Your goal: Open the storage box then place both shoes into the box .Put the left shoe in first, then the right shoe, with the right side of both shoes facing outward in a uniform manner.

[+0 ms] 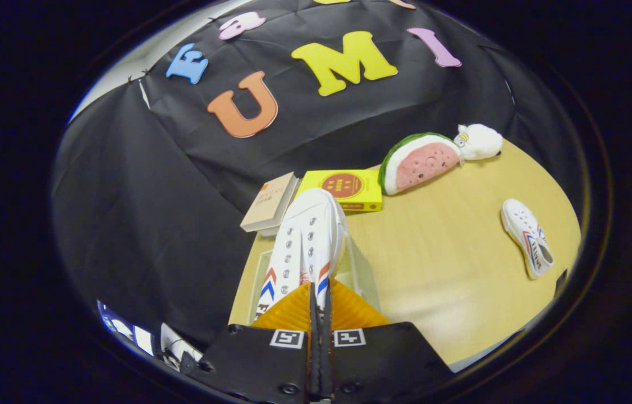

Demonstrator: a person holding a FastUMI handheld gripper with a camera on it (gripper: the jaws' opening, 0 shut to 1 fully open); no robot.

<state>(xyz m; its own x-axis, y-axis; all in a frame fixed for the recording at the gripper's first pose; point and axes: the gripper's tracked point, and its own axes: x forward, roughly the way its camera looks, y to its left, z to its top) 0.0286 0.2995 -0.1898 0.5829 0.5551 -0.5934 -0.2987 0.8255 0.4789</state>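
A white canvas shoe [309, 241] with red and blue stripes and metal eyelets is pinched at its heel end by my gripper [319, 306], which is shut on it. The shoe points away from the fingers, toe toward the books. Under it stands the clear plastic storage box [362, 275], its walls showing on both sides of the shoe; the shoe hangs over or partly inside it. The second white shoe [528, 238] lies on its side on the wooden table [445, 264], far to the right of the fingers.
Beyond the shoe's toe lie a tan book [269, 203] and a yellow book [345, 188]. A watermelon-slice plush [418, 163] and a white plush toy [480, 141] rest at the table's back. The table's left edge runs close beside the box.
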